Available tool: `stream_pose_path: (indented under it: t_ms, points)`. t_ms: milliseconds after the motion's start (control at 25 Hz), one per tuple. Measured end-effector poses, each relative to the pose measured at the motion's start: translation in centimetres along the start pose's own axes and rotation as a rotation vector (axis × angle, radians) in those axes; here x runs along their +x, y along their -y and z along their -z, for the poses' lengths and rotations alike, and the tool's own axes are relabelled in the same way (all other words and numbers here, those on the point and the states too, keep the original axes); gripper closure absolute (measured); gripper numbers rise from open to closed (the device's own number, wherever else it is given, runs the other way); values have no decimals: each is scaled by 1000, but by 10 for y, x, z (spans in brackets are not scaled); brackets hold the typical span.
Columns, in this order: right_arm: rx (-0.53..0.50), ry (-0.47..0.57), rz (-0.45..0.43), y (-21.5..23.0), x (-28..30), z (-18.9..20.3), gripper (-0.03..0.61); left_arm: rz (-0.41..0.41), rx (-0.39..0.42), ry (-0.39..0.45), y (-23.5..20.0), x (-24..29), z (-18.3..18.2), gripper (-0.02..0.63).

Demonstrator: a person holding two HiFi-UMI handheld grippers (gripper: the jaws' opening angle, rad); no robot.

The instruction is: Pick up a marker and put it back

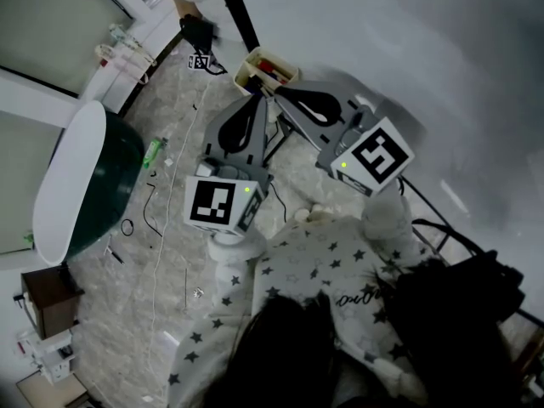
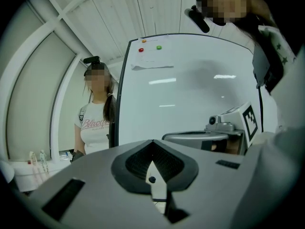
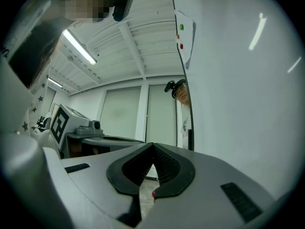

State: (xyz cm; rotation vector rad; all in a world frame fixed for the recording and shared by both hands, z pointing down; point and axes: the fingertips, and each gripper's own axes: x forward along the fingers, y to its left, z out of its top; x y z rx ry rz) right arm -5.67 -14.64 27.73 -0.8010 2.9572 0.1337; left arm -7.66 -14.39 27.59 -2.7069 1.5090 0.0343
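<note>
Grippers both closed: we find left gripper [image 2: 152, 144] and right gripper [image 3: 152, 148] jaws together, empty, near the marker box [image 1: 245, 66].

We are looking at a whiteboard [image 2: 190, 89] with a red magnet [image 2: 141, 50] and a green magnet [image 2: 158, 47] sitting near its top left corner, and a paper sheet [image 2: 152, 67] hanging just below them. A person [image 2: 95, 123] in a white shirt is standing just beside the board's left edge. On the marbled floor [image 1: 170, 253] we are seeing a green bottle [image 1: 151, 153] lying near a dark green chair [image 1: 102, 185], a white cable [image 1: 157, 245] trailing past both, and a brown stool [image 1: 51, 296] standing by the lower left edge.
</note>
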Motion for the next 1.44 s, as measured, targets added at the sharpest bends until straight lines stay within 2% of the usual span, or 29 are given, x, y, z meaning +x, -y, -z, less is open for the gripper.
stream_pose_path:
  t_ms: [360, 1440]
  points:
    - [36, -8, 5, 5, -2, 5, 572, 3, 2, 13, 2, 2, -3, 612]
    - [37, 11, -13, 3, 2, 1, 573, -31, 27, 24, -5, -7, -7, 614]
